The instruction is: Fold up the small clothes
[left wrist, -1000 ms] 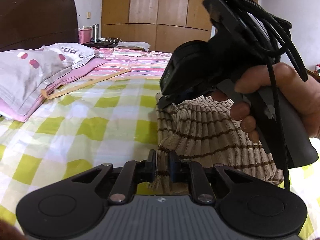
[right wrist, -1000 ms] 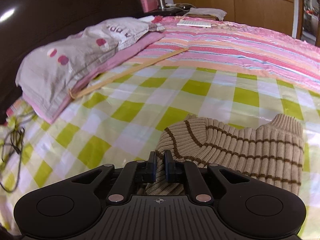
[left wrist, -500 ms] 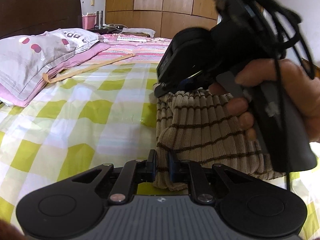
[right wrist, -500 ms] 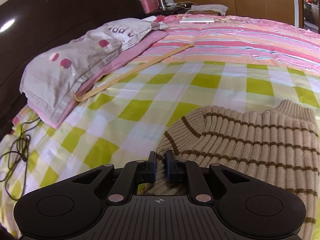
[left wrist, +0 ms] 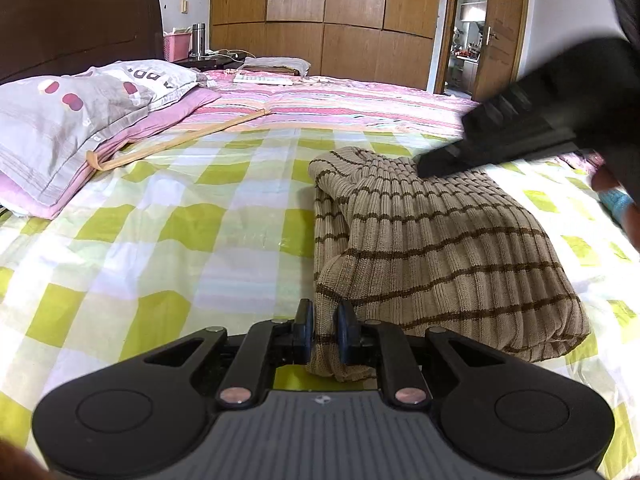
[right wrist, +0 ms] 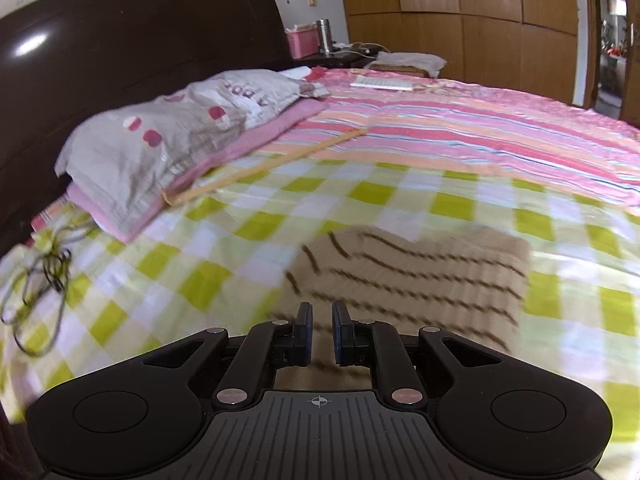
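— Where's the garment now?

— The beige ribbed knit sweater with thin brown stripes lies in a folded bundle on the green-and-white checked bedsheet, well clear of the grey spotted pillow by the headboard.

— And the two tools?

— The left gripper has its pads pressed onto the sweater's near corner, pinching the knit. The right gripper hangs above the bundle with a narrow gap between its jaws and nothing in them; its view is blurred.

— Which one is better placed?

— The left, I'd say; it already holds an edge. The bundle's long side runs away from that grip toward the far end of the bed, and the free gripper sits over its far half, so the next fold likely hinges there.
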`<state>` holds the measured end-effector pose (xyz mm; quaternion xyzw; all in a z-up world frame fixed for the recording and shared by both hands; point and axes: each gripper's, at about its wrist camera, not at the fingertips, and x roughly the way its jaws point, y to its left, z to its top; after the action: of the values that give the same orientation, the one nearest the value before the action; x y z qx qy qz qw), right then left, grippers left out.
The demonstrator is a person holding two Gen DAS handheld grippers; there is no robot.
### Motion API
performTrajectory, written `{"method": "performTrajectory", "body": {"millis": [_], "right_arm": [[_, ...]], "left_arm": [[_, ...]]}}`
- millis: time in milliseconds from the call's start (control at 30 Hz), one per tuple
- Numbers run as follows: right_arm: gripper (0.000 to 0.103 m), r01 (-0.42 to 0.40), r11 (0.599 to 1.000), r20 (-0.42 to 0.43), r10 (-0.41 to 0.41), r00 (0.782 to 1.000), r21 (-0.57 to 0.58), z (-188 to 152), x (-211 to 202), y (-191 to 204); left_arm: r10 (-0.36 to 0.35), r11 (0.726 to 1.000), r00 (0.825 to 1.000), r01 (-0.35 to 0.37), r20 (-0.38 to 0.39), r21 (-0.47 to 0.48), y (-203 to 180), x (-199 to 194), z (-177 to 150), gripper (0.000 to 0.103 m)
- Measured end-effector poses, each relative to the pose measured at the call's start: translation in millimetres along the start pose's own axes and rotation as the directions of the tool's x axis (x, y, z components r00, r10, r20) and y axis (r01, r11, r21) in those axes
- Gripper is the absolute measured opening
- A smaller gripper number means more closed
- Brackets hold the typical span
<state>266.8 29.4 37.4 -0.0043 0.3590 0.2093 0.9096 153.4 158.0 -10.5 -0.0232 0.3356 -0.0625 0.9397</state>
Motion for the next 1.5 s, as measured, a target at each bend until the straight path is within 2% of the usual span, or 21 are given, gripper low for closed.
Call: {"method": "performTrajectory", "body": {"millis": [133, 233, 433, 600, 700, 800, 867, 967, 1033, 1267, 1367, 1500], "right_arm": [[0.013, 0.011, 1.0, -0.027, -0.011, 1.0, 0.008, -18.5, -2.5, -6.5], [0.013, 0.02, 0.999, -0.034, -0.021, 0.999, -0.031, -29.2, 3.6, 1.0], [0.013, 0.018, 0.998, -0.058, -0.021, 0.998, -0.063, -36.4, 19.4, 12.1], [0.013, -0.004, 1.0, -0.044, 0.003, 0.999, -0.021, -31.5, 3.1, 3.7], [0.014, 0.008, 1.0, -0.018, -0.008, 1.0, -0.009, -29.0, -12.0, -2.7], [0.025, 0.02, 1.0, 0.003, -0.02, 1.0, 0.008, -30.3, -28.5, -12.6], [0.028, 0.039, 0.999, 0.019, -0.04, 0.999, 0.013, -32.8, -38.8, -20.6], [0.043, 0.078, 0.997, 0.042, -0.079, 0.996, 0.017, -39.3, -52.6, -35.6], [0.055, 0.093, 0.995, 0.046, -0.094, 0.994, 0.032, -44.7, -58.1, -47.3], [0.06, 0.113, 0.986, -0.004, -0.114, 0.994, 0.126, -69.1, -52.5, -81.9], [0.06, 0.069, 0.974, -0.006, -0.07, 0.998, 0.216, -75.9, -48.3, -94.3], [0.062, -0.009, 0.946, 0.026, 0.001, 1.0, 0.325, -81.1, -45.5, -103.7]], "left_arm": [[0.004, 1.0, 1.0, -0.004, 0.002, 0.003, -3.1, -2.9, 1.2, 0.022], [0.011, 1.0, 1.0, -0.011, -0.001, 0.012, -6.3, -2.7, 2.4, 0.022], [0.018, 1.0, 1.0, -0.018, -0.008, 0.019, -6.7, -0.3, 2.0, 0.022], [0.016, 1.0, 1.0, -0.015, -0.002, 0.014, -5.7, -1.9, 3.8, 0.022], [0.019, 1.0, 1.0, -0.019, 0.003, 0.016, -6.4, -3.5, 5.5, 0.022], [0.019, 1.0, 1.0, -0.019, 0.02, 0.012, -6.4, -10.1, 8.3, 0.022], [0.027, 1.0, 0.999, -0.027, 0.047, 0.015, -6.6, -16.9, 12.3, 0.022], [0.016, 1.0, 0.996, -0.017, 0.084, 0.01, -7.2, -25.0, 20.5, 0.024], [0.0, 1.0, 0.995, -0.001, 0.096, 0.011, -8.9, -25.0, 26.7, 0.032], [-0.035, 0.998, 0.997, 0.032, 0.067, 0.059, -26.2, -1.3, 33.1, 0.035], [-0.038, 0.997, 0.997, 0.033, 0.071, 0.07, -28.8, 6.5, 34.5, 0.035], [-0.068, 0.997, 0.995, 0.065, 0.067, 0.037, -17.1, 15.1, 37.9, 0.036]]}}
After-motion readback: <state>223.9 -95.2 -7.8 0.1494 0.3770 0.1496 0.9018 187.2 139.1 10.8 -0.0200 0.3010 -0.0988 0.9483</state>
